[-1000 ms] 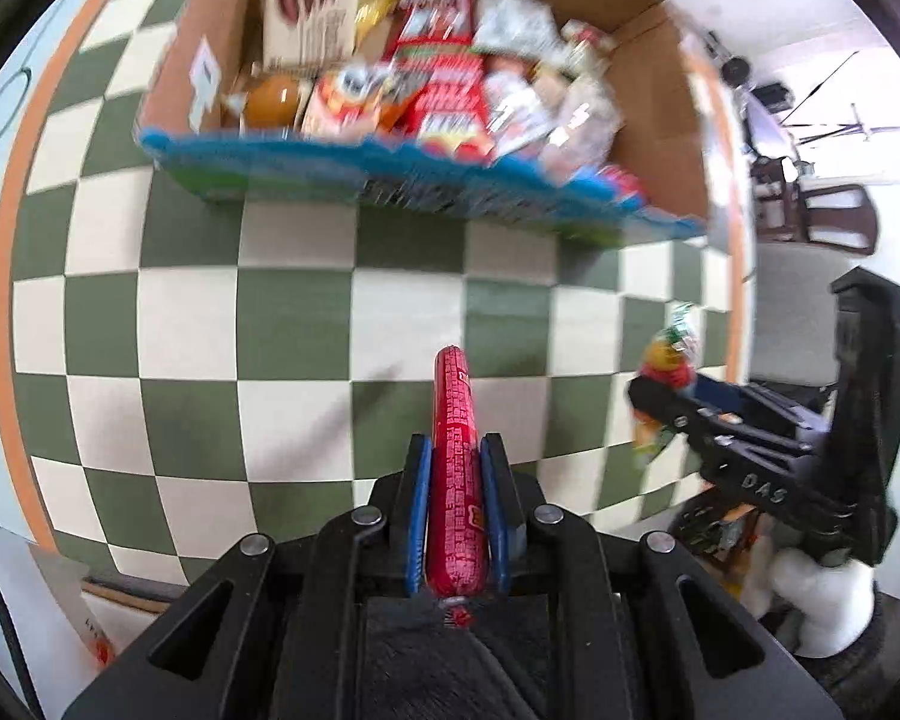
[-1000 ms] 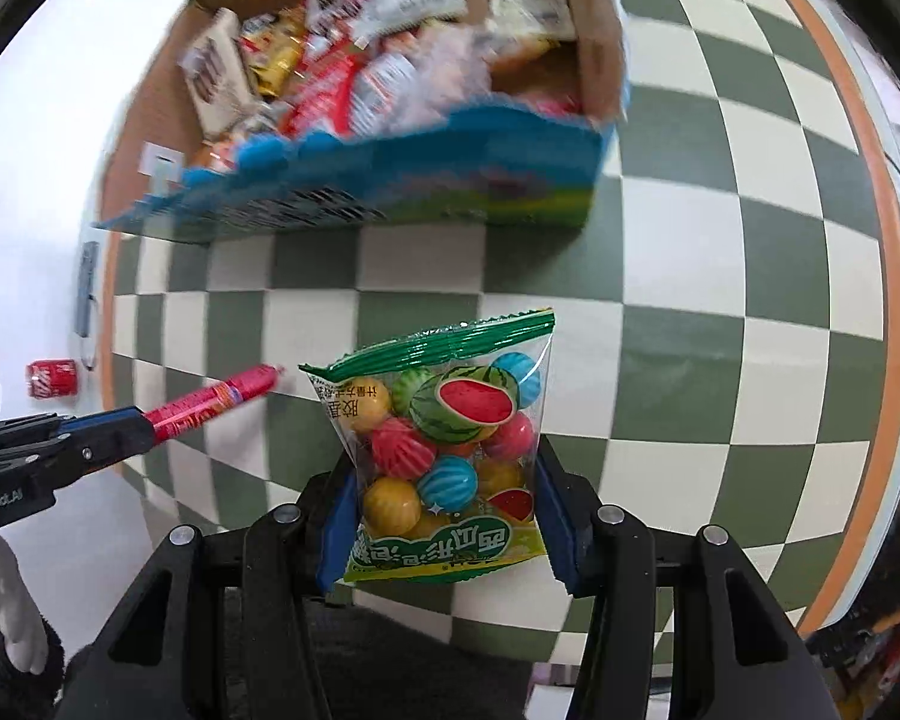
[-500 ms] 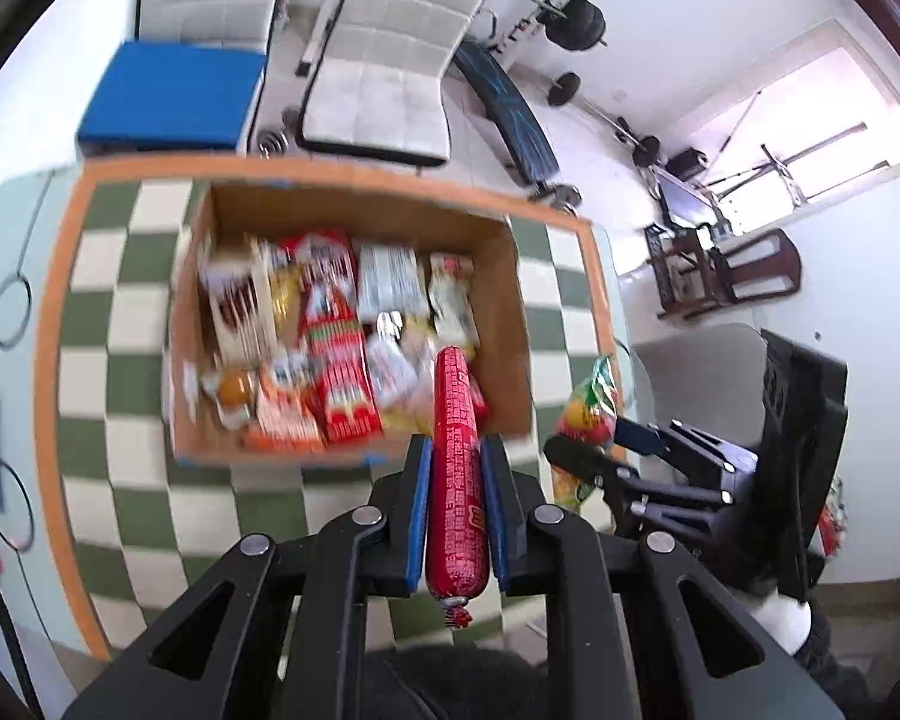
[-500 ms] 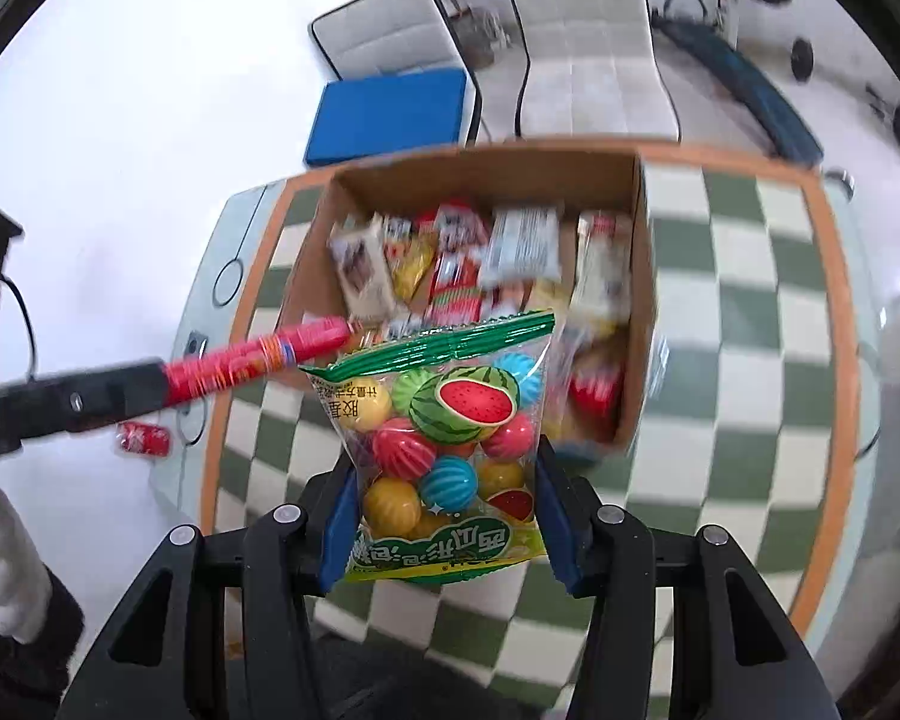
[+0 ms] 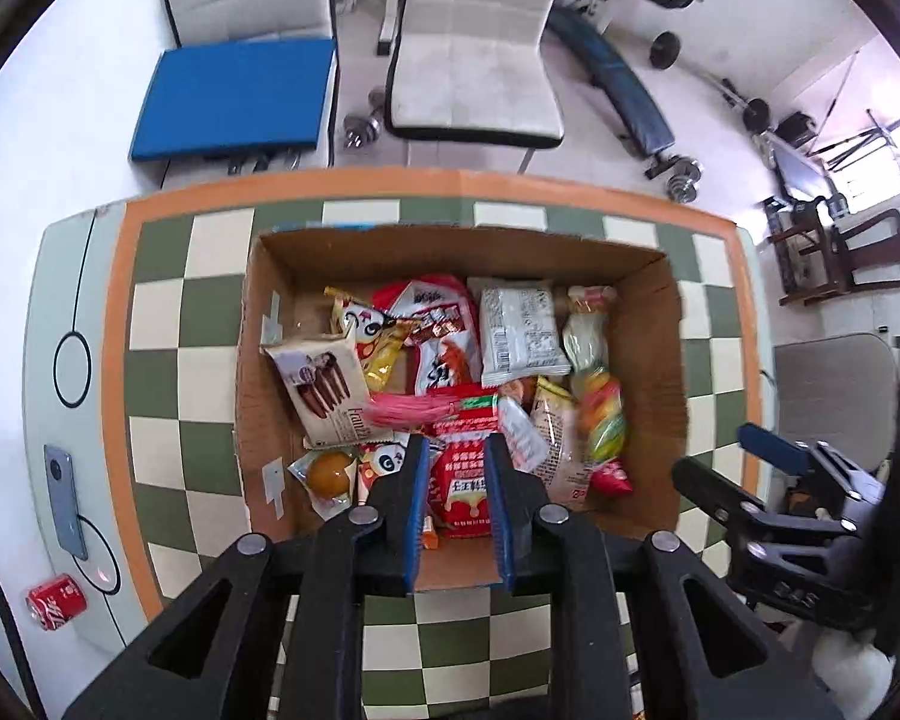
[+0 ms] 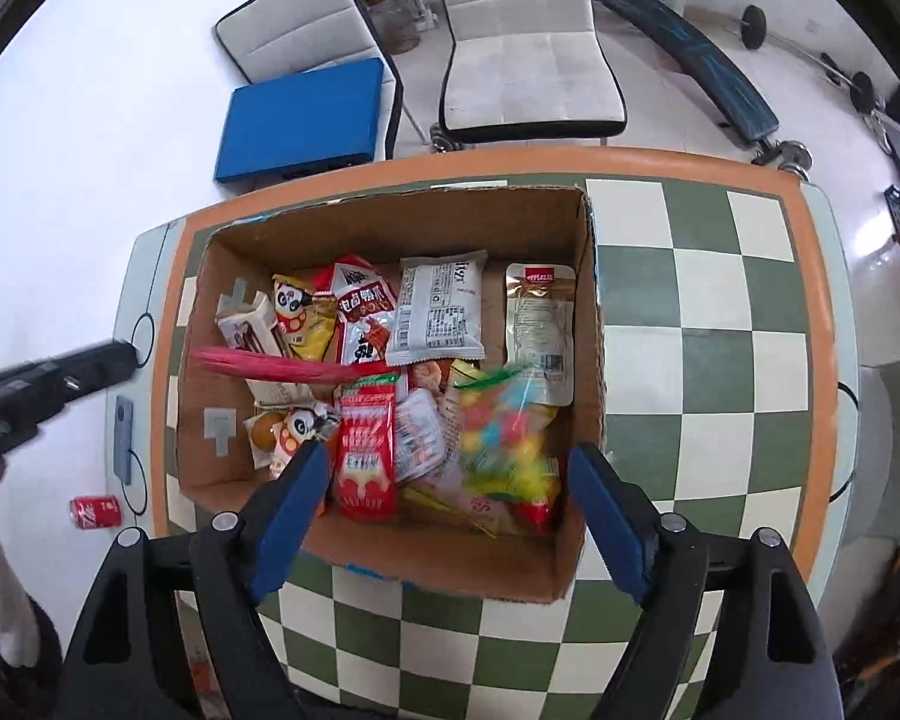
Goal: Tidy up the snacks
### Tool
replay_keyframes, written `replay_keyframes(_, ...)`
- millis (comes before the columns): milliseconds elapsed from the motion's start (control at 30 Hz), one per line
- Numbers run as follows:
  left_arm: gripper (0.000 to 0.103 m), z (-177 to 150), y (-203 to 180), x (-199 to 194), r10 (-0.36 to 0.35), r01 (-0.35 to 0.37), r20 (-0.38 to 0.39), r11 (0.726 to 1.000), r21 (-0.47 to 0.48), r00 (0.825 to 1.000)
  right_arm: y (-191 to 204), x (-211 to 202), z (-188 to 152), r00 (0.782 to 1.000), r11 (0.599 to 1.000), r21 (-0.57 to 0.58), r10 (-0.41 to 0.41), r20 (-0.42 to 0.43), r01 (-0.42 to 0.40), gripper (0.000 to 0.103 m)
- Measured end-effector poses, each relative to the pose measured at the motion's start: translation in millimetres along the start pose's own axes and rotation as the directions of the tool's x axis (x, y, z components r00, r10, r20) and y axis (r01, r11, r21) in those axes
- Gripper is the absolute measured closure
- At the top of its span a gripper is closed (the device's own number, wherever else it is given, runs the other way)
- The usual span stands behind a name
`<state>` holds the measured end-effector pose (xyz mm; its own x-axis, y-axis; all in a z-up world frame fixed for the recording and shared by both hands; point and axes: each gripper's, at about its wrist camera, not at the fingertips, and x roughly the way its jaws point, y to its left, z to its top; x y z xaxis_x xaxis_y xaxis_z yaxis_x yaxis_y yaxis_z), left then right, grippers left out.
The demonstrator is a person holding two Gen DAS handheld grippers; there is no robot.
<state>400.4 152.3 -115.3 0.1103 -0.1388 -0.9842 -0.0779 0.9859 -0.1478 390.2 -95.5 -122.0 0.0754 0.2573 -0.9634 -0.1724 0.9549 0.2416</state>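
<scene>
Overhead, checkered table (image 6: 714, 324) holds cardboard box (image 6: 591, 312); 2 chairs (image 6: 528, 48) behind.

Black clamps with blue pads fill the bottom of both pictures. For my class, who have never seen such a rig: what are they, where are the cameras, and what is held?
There is no robot. A person holds a two-finger gripper in each hand, each with a wide-angle camera looking along its fingers. One picture comes from the left gripper, the other from the right gripper. Both look down into a brown cardboard box of packaged snacks on a green-and-cream checkered table. Both pairs of jaws have just been opening and hold nothing. A blurred red sausage stick and a blurred clear bag of colourful round sweets show over the snacks.
</scene>
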Motion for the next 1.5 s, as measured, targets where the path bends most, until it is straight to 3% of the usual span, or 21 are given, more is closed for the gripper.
replay_keyframes(133,0.057,-3.7,1.8,17.8,0.04,-0.04,-0.019,0.999,0.007,0.999,-0.7,7.5,0.6,1.0,1.0,0.003,-0.015,-0.012,0.015,0.014)
replay_keyframes(167,0.045,-4.6,1.3,19.1,0.053,-0.053,-0.012,0.999,0.012,0.999,-0.7,9.2,0.2,1.0,1.0,0.003,-0.015,-0.016,0.015,0.012)
replay_keyframes(200,0.026,-6.0,1.8,22.2,0.068,-0.068,-0.005,0.998,0.015,0.998,-0.7,11.7,-1.5,1.0,1.0,0.002,-0.007,-0.023,0.007,0.012)
replay_keyframes(267,0.019,-9.4,5.4,30.6,0.077,-0.077,0.0,0.997,0.004,0.997,-2.4,18.1,-5.8,0.999,1.0,0.014,-0.009,-0.037,0.01,0.01)
replay_keyframes(367,0.018,-14.5,9.7,40.5,0.084,-0.085,-0.009,0.996,-0.013,0.996,-2.3,28.2,-12.9,0.995,0.996,-0.015,-0.088,-0.037,0.087,0.009)
replay_keyframes(833,0.013,-30.8,11.8,60.1,0.079,-0.078,0.007,0.997,-0.01,0.997,-18.3,50.5,-31.4,0.994,0.993,0.055,-0.106,-0.036,0.108,0.005)
replay_keyframes(1000,0.013,-37.9,4.5,39.0,0.081,-0.081,0.073,0.997,-0.007,0.994,-14.8,43.5,-32.7,0.993,0.992,0.047,-0.117,-0.007,0.117,0.004)
replay_keyframes(1300,0.013,-74.5,-7.4,-38.4,0.078,-0.083,0.257,0.997,0.007,0.963,-1.1,-26.6,-60.0,0.978,0.989,0.024,-0.149,0.144,0.147,0.004)
replay_keyframes(1500,0.013,-112.8,-12.8,-93.0,0.083,-0.091,0.37,0.996,0.006,0.925,13.7,-79.5,-99.0,0.963,0.991,0.006,-0.132,0.234,0.134,0.004)
